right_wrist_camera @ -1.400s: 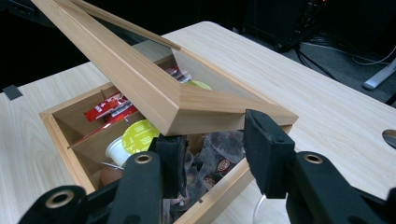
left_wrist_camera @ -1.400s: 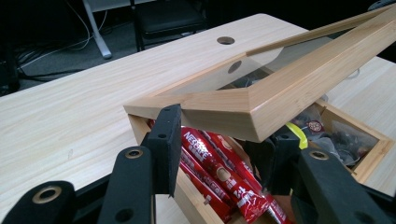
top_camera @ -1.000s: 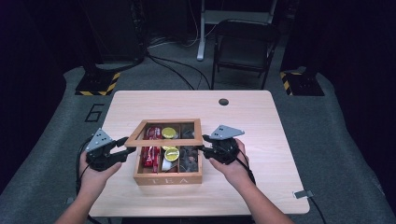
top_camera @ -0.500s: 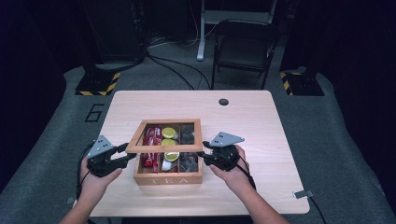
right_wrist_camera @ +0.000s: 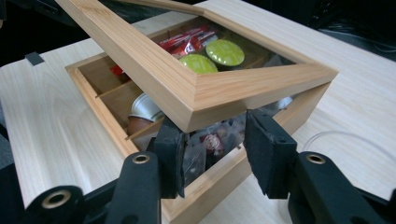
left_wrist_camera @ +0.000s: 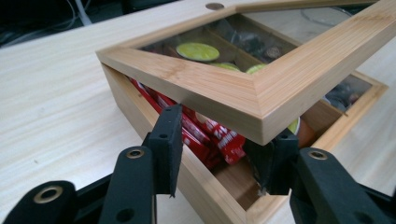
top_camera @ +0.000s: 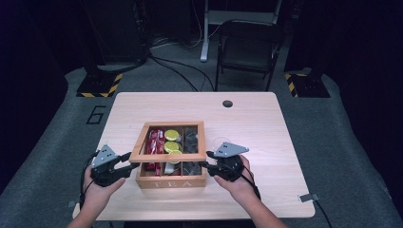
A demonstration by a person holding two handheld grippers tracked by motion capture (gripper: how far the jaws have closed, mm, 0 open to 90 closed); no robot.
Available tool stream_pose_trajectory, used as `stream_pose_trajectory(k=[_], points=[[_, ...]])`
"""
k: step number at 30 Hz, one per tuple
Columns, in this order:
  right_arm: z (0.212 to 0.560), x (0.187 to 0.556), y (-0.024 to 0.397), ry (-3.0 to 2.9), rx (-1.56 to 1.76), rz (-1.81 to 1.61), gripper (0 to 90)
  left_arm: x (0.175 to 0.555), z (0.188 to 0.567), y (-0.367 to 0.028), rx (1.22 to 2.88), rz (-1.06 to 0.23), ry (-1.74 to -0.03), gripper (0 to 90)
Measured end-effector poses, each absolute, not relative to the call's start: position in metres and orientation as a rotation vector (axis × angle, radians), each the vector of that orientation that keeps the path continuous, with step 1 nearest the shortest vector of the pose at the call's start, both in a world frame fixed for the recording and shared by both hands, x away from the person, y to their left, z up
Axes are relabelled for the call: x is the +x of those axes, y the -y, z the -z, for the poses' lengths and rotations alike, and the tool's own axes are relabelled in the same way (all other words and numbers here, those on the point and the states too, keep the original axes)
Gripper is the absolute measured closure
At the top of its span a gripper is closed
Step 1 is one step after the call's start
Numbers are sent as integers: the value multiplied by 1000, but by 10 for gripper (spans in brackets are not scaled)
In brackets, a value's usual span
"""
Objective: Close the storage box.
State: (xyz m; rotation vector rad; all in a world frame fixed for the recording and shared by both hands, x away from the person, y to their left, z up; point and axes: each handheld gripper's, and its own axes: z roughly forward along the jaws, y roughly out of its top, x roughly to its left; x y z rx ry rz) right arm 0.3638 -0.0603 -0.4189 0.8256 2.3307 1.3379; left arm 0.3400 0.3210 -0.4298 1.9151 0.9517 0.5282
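While both grippers' fingers (left_wrist_camera: 168,140) stay spread under its corners, the lid (top_camera: 168,154) has lowered toward the tea box (top_camera: 171,182).

Pale wooden tea box (top_camera: 171,181), red packets (top_camera: 155,143), lime-green capsules (top_camera: 171,135)

"TEA" on wooden box (top_camera: 171,183) front; "6" on floor mat (top_camera: 96,114).

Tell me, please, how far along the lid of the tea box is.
The lid is partly raised: its front edge stands clear of the box, with sachets and capsules visible beneath. Both the left gripper and the right gripper sit open under the lid's front corners. Whether it is opening or closing, I cannot tell.
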Motion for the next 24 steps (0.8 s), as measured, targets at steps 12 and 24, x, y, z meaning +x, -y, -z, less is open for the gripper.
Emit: stream_pose_trajectory(k=[12,24], points=[[444,354,58,-2432,859,-1297,544,332,454,-325,2009,-416,-982,475],[449,347,66,-2436,884,-1284,387,324,462,-331,2076,-345,-1002,359]])
